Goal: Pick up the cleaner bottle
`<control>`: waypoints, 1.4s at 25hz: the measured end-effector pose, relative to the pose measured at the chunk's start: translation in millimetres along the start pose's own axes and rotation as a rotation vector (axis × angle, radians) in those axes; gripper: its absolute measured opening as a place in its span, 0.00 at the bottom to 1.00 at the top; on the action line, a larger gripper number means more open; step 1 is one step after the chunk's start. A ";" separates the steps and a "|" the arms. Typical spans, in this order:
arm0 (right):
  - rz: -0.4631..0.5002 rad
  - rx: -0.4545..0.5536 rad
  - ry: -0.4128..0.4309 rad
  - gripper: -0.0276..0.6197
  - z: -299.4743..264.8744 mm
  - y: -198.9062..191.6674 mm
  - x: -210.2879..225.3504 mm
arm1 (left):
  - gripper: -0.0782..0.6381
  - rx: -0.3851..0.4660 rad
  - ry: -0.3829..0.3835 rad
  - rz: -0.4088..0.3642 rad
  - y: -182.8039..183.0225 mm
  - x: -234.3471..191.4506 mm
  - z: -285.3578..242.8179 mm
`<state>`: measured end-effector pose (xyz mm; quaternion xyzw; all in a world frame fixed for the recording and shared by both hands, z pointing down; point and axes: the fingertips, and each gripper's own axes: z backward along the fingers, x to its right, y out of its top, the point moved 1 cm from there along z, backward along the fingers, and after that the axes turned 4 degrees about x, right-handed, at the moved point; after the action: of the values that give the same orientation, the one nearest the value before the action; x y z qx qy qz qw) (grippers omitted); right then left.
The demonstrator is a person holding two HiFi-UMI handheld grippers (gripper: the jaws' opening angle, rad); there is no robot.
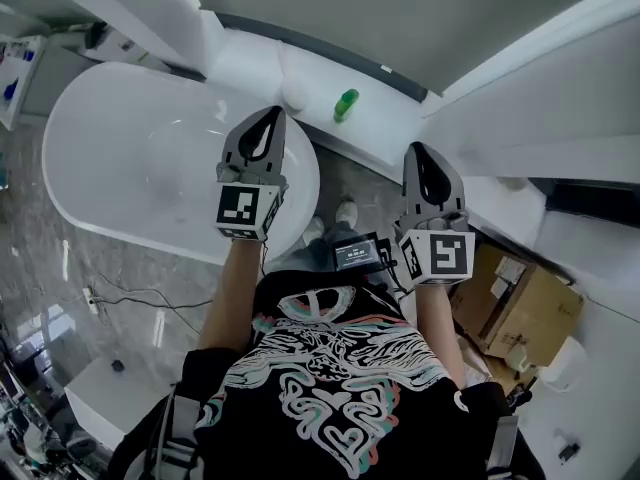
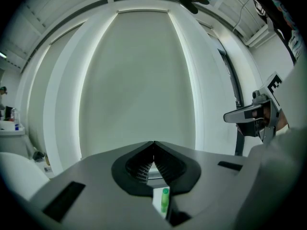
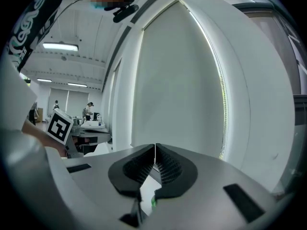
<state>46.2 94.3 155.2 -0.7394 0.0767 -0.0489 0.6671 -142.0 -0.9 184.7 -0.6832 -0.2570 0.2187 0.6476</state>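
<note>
**Approach stage: both grippers closed, bottle not yet reached**

The person's black printed shirt (image 1: pixel 330 388) fills the near foreground of the head view. Beyond it, both hand-held tools are extended over the right end of the white bathtub (image 1: pixel 150 158).

- Left gripper (image 1: pixel 272 113): jaws pressed together, nothing between them. It hangs over the bathtub's right rim.
- Right gripper (image 1: pixel 416 148): jaws likewise clenched and empty. It is to the right of the bathtub, over the floor.
- Cleaner bottle (image 1: pixel 346 104): green, standing on the white ledge (image 1: pixel 300 78) just past the bathtub's right end, apart from both grippers.

**Hazards from this state**

1. Neither gripper can take the bottle until its jaws are parted. Arriving closed would likely push the bottle instead of grasping it.
2. The ledge looks narrow and smooth. A nudged bottle could tip, slide against the wall, or drop into the bathtub.
3. The bottle appears slim. An off-centre closure may pinch it askew and let it slip.
</note>
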 end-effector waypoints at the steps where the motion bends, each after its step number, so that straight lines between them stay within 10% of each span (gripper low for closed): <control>1: 0.002 0.000 0.011 0.09 -2.7 -0.8 1.7 | 0.13 0.000 0.013 -0.011 -0.4 -0.6 -1.8; 5: 0.049 0.003 0.044 0.09 -17.5 -6.5 8.4 | 0.13 0.007 0.101 -0.072 -4.4 -11.0 -14.3; 35: 0.021 -0.128 0.260 0.09 -79.0 -121.9 20.6 | 0.13 -0.165 -0.008 -0.019 -137.7 43.6 -70.4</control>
<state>58.5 25.3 284.1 -0.7669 0.1732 -0.1322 0.6037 -73.3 -23.6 328.2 -0.7309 -0.2831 0.1935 0.5900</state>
